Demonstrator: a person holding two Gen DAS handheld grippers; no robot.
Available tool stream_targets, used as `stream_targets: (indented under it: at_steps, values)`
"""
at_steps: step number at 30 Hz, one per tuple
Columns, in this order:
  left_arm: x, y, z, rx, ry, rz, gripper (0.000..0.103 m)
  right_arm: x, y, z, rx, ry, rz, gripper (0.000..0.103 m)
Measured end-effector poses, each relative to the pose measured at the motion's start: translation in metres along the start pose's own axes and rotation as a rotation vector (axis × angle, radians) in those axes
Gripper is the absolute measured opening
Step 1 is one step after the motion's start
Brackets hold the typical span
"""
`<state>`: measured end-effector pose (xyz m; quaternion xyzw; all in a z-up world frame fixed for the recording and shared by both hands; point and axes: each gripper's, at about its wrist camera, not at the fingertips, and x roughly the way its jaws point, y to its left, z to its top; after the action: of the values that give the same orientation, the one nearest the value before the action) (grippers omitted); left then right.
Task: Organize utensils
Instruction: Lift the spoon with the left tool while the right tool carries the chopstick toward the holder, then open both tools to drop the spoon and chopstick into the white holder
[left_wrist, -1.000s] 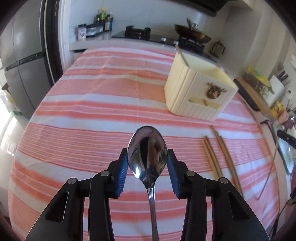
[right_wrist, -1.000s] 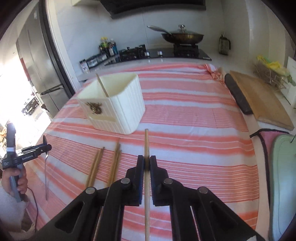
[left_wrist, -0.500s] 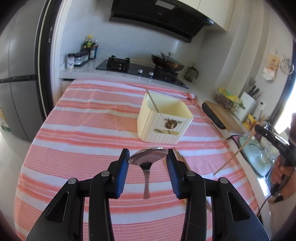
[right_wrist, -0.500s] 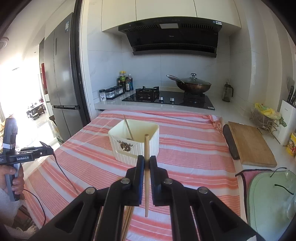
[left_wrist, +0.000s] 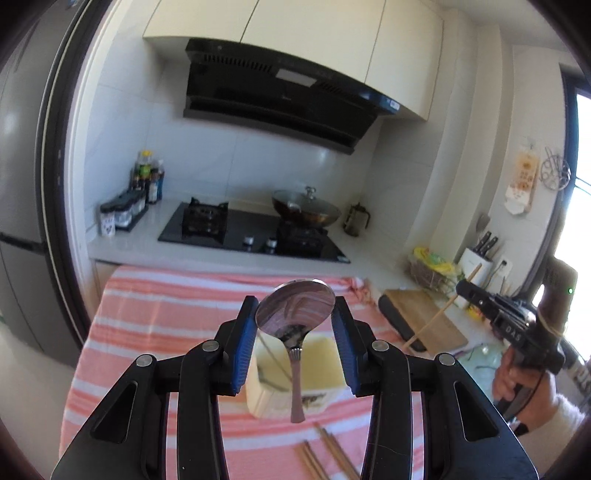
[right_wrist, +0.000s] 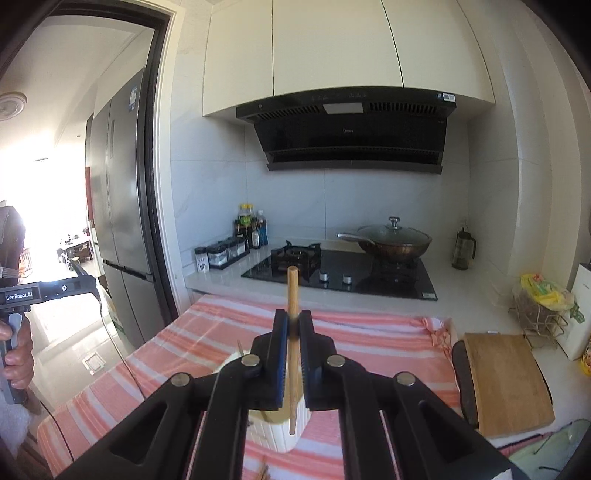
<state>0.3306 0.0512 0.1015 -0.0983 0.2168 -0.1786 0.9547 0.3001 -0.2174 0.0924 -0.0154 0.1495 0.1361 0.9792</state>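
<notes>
My left gripper (left_wrist: 295, 302) is shut on a steel spoon (left_wrist: 295, 314), its blue pads pressing the sides of the bowl while the handle hangs down. Below it stands the cream utensil holder (left_wrist: 321, 373) on the striped cloth, with one stick leaning inside. My right gripper (right_wrist: 292, 315) is shut on a wooden chopstick (right_wrist: 292, 291) that stands nearly upright above the holder (right_wrist: 284, 435). In the left wrist view the right gripper (left_wrist: 469, 291) shows at the right with its chopstick (left_wrist: 439, 321) slanting down. Loose chopsticks (left_wrist: 325, 458) lie on the cloth near the holder.
The pink striped tablecloth (left_wrist: 155, 317) covers the table. Behind it are a gas hob (right_wrist: 332, 273), a lidded wok (right_wrist: 391, 243) and condiment bottles (right_wrist: 251, 232). A wooden cutting board (right_wrist: 506, 376) lies at the right, a fridge (right_wrist: 122, 206) at the left. A person's hand (left_wrist: 524, 387) holds the right gripper.
Both grippers have risen well above the table and tilted up with the spoon and the chopstick still held. The holder has dropped low in both views and the hob wall fills them.
</notes>
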Motion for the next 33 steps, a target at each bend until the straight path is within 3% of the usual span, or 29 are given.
stream_targets:
  at_steps: [4, 8, 13, 19, 25, 26, 28, 29, 33]
  values:
    - [0.044, -0.005, 0.014, 0.010, -0.022, 0.031, 0.041, 0.026, 0.007, 0.012, -0.005, -0.075, 0.018, 0.006]
    - [0.098, -0.001, -0.002, 0.009, 0.064, 0.057, 0.041, 0.067, 0.014, 0.004, -0.012, -0.019, 0.033, 0.006]
    - [0.159, 0.014, -0.032, 0.003, 0.240, 0.087, 0.041, 0.139, 0.011, -0.025, -0.009, 0.242, 0.036, 0.006]
    - [0.212, 0.035, -0.067, -0.052, 0.423, 0.098, 0.041, 0.216, -0.011, -0.067, 0.108, 0.532, 0.036, 0.006]
    - [0.230, 0.042, -0.083, -0.075, 0.458, 0.127, 0.043, 0.240, -0.027, -0.079, 0.185, 0.540, 0.001, 0.011]
    - [0.226, 0.043, -0.084, -0.086, 0.451, 0.113, 0.048, 0.240, -0.029, -0.079, 0.192, 0.528, 0.006, 0.011]
    - [0.217, 0.044, -0.086, -0.085, 0.437, 0.100, 0.058, 0.231, -0.032, -0.079, 0.199, 0.493, 0.010, 0.031]
    - [0.208, 0.043, -0.088, -0.072, 0.430, 0.103, 0.062, 0.223, -0.033, -0.080, 0.202, 0.470, 0.005, 0.034]
    - [0.156, 0.047, -0.114, -0.014, 0.435, 0.107, 0.079, 0.170, -0.040, -0.097, 0.186, 0.413, 0.012, 0.038]
